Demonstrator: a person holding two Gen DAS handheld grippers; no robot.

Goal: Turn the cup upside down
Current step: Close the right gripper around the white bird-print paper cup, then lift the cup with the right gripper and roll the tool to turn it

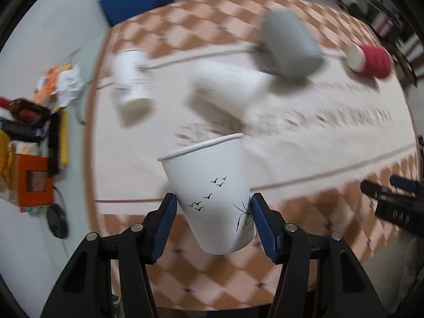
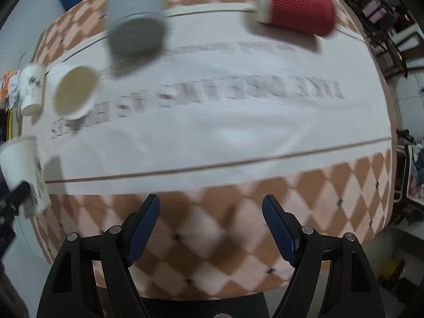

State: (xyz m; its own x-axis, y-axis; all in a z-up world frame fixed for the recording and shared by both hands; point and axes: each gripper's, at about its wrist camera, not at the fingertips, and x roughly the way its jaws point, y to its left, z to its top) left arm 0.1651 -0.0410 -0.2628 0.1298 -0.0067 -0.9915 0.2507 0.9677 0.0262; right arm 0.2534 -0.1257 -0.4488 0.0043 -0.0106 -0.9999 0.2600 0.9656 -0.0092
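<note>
Over table (image 1: 331,143) | left claw (image 1: 213,212) clamps white bird-print cup (image 1: 209,185), rim-up, tilted | right claw (image 2: 210,228) apart

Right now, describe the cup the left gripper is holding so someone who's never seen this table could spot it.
Over the near edge of the checkered tablecloth, the left gripper clamps a white paper cup, rim up. Unlike the other white cups beyond it, it shows small black birds and is in the air.

White paper cup (image 1: 212,196), rolled rim, small black bird silhouettes and a spidery branch print on its side. Mouth up, tilted, rim leaning left. Held off the desk, pinched low on its sides between the left gripper's (image 1: 213,222) jaws.
</note>
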